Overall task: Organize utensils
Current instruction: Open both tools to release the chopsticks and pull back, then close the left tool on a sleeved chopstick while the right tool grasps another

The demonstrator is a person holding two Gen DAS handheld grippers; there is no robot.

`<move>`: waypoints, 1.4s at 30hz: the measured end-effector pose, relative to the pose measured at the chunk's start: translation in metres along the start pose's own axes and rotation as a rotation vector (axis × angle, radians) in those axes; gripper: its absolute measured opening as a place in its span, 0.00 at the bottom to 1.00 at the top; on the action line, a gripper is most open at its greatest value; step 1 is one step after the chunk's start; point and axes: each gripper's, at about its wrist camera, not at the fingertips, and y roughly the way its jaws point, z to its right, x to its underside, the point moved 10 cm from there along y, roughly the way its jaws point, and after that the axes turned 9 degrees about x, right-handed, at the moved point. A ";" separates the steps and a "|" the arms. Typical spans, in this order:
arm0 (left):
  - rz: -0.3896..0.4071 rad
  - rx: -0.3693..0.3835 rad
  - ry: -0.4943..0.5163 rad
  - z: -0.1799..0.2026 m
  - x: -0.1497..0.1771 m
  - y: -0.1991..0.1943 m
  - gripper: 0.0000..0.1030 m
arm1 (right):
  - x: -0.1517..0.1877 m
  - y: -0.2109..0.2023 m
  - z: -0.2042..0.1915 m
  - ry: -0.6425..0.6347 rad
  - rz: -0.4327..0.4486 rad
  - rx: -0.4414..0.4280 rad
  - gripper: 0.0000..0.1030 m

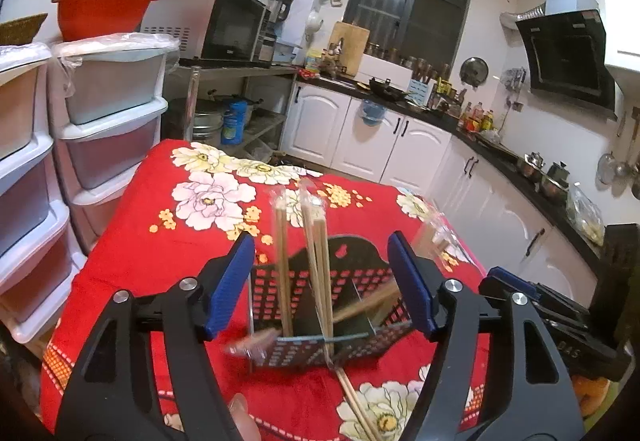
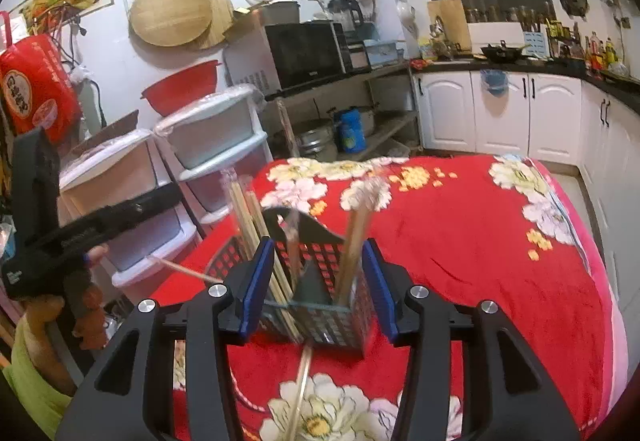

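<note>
Nearest thing: loose pale wooden chopsticks (image 1: 356, 405) lying on the red flower-print cloth (image 1: 132, 241) right under the left gripper (image 1: 324, 289), one end against the foot of the holder.

Task item: black perforated plastic utensil holder with dividers (image 1: 352, 281), standing on the cloth-covered counter, with several wooden chopsticks (image 1: 316, 241) upright in its compartments (a few look blurred, so I'd guess they're not settled).

Left gripper: released, blue pads spread either side of the holder, nothing pinched between them.

Right gripper: right gripper (image 2: 318, 287) also unclenched, narrower than the left one, blue pads flanking the front of the holder, gripping nothing as far as I can see.

How to do it well: I'd say grab the loose pair on the cloth next, pinch them near the middle so they don't fan out, then drop them tips-down into a compartment that already has chopsticks.

Watch out: that holder looks light, so nudging the rim could tip it.
</note>
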 end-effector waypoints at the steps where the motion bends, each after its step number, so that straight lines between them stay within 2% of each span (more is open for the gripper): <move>1: -0.001 0.003 0.000 0.002 0.002 -0.001 0.62 | 0.004 0.000 0.003 0.003 -0.008 0.006 0.44; 2: -0.005 0.007 0.000 0.004 0.006 -0.003 0.67 | 0.009 -0.001 0.006 0.005 -0.016 0.011 0.44; 7: -0.039 0.030 0.003 0.014 0.024 -0.005 0.73 | 0.034 0.000 0.018 0.010 -0.065 0.036 0.46; 8: -0.050 0.039 0.002 0.017 0.030 -0.005 0.76 | 0.039 0.000 0.020 0.009 -0.077 0.039 0.46; 13: -0.103 0.082 -0.008 0.027 0.061 -0.005 0.81 | 0.066 0.005 0.032 0.013 -0.138 0.062 0.47; 20: -0.208 0.112 -0.017 0.034 0.116 0.004 0.81 | 0.108 0.012 0.048 0.022 -0.232 0.093 0.47; 27: -0.339 0.114 -0.071 0.028 0.166 0.036 0.81 | 0.149 0.022 0.064 0.055 -0.330 0.118 0.47; 30: -0.371 0.109 -0.091 0.024 0.176 0.050 0.76 | 0.161 0.025 0.069 0.066 -0.359 0.128 0.47; 36: -0.450 0.102 -0.136 0.021 0.195 0.080 0.58 | 0.178 0.036 0.080 0.082 -0.417 0.144 0.47; 39: -0.488 0.107 -0.183 0.020 0.204 0.093 0.56 | 0.182 0.043 0.081 0.092 -0.432 0.138 0.47; 42: -0.489 0.085 -0.191 0.019 0.206 0.100 0.56 | 0.180 0.051 0.080 0.079 -0.431 0.139 0.47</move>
